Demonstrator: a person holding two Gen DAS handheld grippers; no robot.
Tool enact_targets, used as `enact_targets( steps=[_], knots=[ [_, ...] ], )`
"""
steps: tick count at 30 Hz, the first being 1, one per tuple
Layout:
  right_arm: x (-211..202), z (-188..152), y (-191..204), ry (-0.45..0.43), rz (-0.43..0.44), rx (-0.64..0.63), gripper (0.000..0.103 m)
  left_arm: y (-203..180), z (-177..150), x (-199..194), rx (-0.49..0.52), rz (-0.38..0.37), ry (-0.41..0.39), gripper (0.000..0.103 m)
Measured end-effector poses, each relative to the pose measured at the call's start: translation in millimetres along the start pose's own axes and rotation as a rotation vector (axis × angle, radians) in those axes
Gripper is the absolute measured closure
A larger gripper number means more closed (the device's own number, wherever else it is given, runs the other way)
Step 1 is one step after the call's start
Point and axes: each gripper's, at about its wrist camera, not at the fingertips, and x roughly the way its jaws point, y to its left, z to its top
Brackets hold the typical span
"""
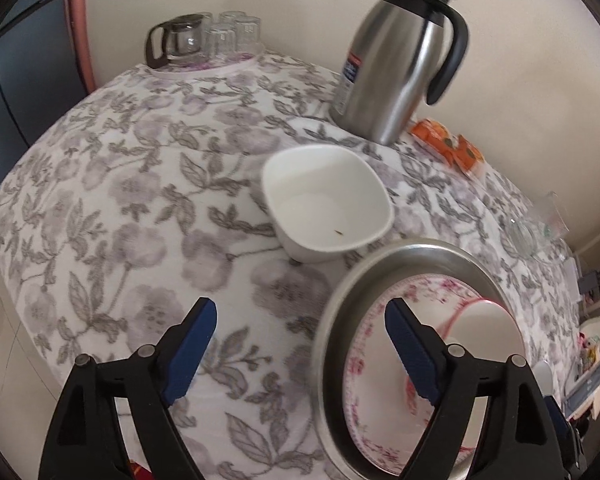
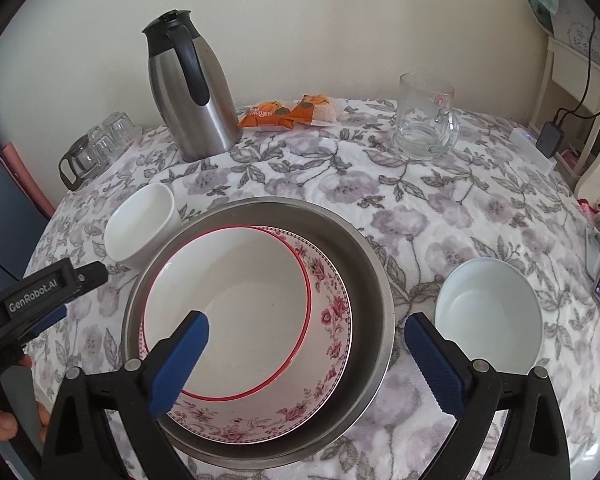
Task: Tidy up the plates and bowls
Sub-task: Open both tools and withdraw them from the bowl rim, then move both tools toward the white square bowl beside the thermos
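Note:
A steel basin (image 2: 376,280) holds a pink-flowered plate (image 2: 328,312), and a red-rimmed white bowl (image 2: 236,304) sits on that plate. A square white bowl (image 2: 140,224) stands left of the basin and a round white bowl (image 2: 488,312) stands to its right. My right gripper (image 2: 306,322) hovers open over the basin's right half, gripping nothing. In the left wrist view my left gripper (image 1: 300,308) is open above the cloth at the basin's (image 1: 380,264) left rim, short of the square bowl (image 1: 324,200). The plate (image 1: 364,380) and red-rimmed bowl (image 1: 488,328) show there too.
A steel thermos jug (image 2: 196,92) stands behind the bowls, with orange snack packets (image 2: 288,114) and a glass mug (image 2: 424,120) along the wall. A glass pot and tumblers (image 2: 96,148) fill the back left corner. A hand (image 2: 4,420) shows at the lower left.

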Motion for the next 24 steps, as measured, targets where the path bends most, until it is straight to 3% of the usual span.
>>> enact_targets(
  steps=[10,12,24],
  knots=[
    [-9.7,2.0,12.8,-0.054,0.004,-0.028,0.003,39.6,15.8,-9.8,-0.054,0.127,-0.094,0.012],
    [-11.5,2.8,17.4,-0.068,0.004,-0.036,0.003,46.4,18.3,-11.8,-0.064,0.138,-0.107,0.004],
    [-21.5,11.8,59.8,-0.188,0.07,-0.034,0.003,65.3,31.7,-17.4,-0.079,0.14,-0.178,0.004]
  ],
)
